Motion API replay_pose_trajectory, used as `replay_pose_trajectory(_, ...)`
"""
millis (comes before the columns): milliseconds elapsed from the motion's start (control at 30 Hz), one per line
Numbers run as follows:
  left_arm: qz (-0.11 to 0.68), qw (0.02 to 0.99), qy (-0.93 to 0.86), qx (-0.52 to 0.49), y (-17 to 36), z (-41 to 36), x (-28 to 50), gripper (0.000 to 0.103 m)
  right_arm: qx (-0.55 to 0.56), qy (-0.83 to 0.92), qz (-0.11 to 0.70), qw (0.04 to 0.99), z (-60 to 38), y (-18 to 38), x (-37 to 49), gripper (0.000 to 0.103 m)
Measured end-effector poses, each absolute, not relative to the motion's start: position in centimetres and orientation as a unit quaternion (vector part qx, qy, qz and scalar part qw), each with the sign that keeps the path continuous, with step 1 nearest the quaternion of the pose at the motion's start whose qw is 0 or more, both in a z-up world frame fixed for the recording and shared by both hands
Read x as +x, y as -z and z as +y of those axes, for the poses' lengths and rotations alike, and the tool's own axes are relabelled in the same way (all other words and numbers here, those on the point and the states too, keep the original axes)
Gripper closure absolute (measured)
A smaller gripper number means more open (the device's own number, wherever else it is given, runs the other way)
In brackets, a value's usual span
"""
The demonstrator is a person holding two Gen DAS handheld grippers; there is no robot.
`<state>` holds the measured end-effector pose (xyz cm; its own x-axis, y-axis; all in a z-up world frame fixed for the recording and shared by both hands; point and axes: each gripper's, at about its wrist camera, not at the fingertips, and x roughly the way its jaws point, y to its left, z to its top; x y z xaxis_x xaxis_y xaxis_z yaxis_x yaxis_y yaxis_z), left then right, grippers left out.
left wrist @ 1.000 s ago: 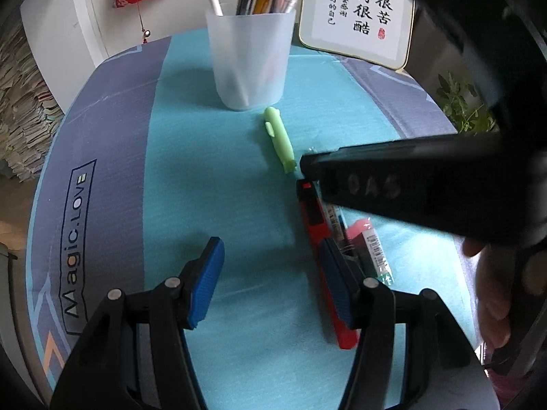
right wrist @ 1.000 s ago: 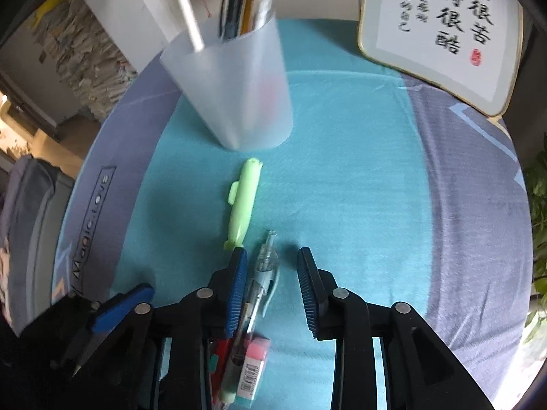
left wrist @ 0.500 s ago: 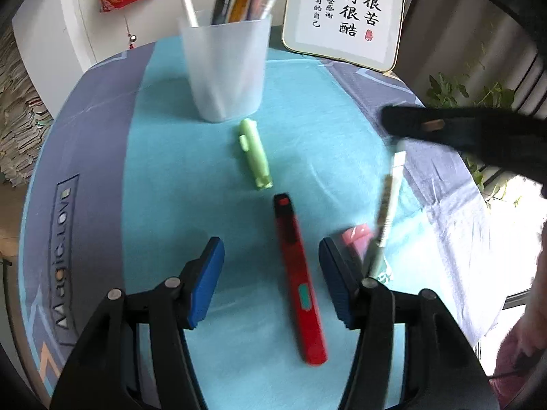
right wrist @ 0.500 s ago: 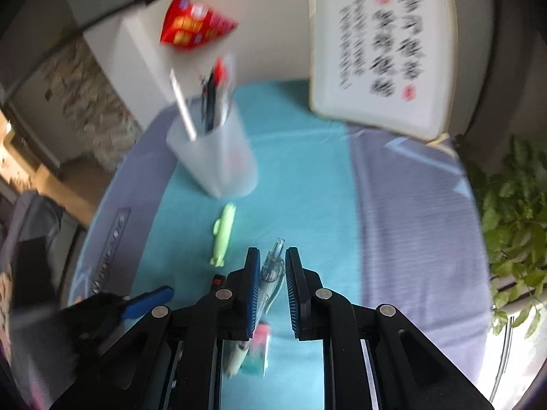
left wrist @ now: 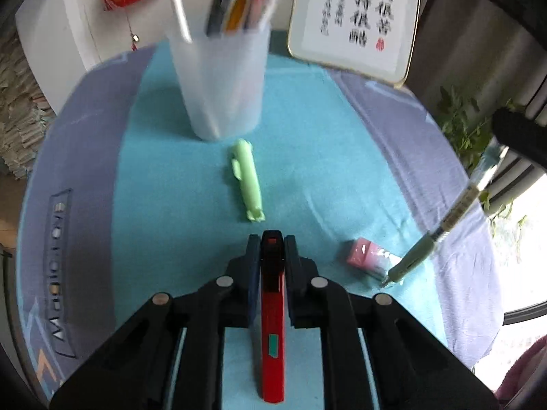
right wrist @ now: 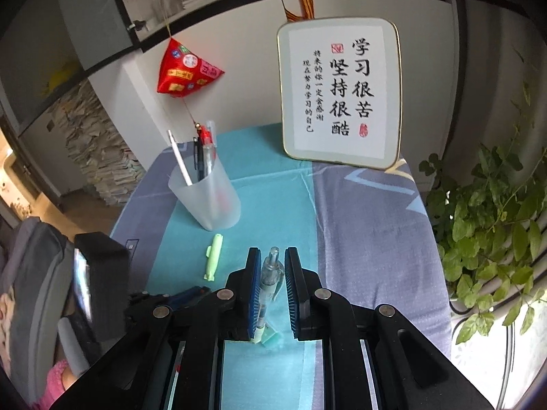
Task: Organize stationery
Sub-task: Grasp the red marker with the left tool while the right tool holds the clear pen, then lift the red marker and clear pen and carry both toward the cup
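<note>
The round counter (left wrist: 85, 157), covered by a teal and grey-lilac cloth, carries all items. A white framed calligraphy board (right wrist: 340, 94) stands upright at the far edge of the counter, leaning toward the wall. A red pyramid-shaped ornament (right wrist: 186, 71) hangs on a string beside the board, above the far left edge. A leafy green plant (right wrist: 492, 239) stands off the right edge of the counter.

A translucent frosted plastic cup (left wrist: 220, 85) stands upright on the teal strip toward the far edge; several pens (left wrist: 236, 10) stand in it. A pale green highlighter with a clip (left wrist: 248, 179) lies flat just on the near side of the cup, apart from it.

The left tool (left wrist: 272, 249) is clenched on a red flat utility knife (left wrist: 272, 314); the knife runs lengthwise between the pads, its tip level with the fingertips, over the teal strip near the centre of the counter.

The right tool (right wrist: 272, 275) is clenched on a clear-barrelled gel pen with a pale green grip (right wrist: 268, 283); the clicker end projects past the fingertips. In the left wrist view this pen hangs tilted above the counter, tip down.

A pink and white rectangular eraser (left wrist: 371, 258) lies flat on the teal strip toward the right edge, just beside the tip of the held pen; contact cannot be determined
</note>
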<state>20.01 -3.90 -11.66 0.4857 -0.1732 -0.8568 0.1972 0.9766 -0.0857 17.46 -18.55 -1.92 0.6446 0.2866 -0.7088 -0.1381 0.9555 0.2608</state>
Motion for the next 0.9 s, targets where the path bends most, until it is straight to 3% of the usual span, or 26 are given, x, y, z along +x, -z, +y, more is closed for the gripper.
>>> replay_pose_trajectory(333,0.414,0.903,0.111,0.007,5.4,-1.7,17.2,0.092,0.087,-0.125,0.376,0.914,-17.9,0.4,16.6,0.090)
replay_pose_trajectory(633,0.377,0.920,0.110,0.007,2.9,-1.1,17.0,0.092,0.075,-0.127,0.372,0.917,-17.4,-0.4,16.5,0.094)
replay_pose_trajectory(900,0.374,0.921,0.109,-0.002,2.7,-0.3,16.5,0.092,0.150,-0.061,0.512,0.844,-20.9,6.9,21.4,0.093)
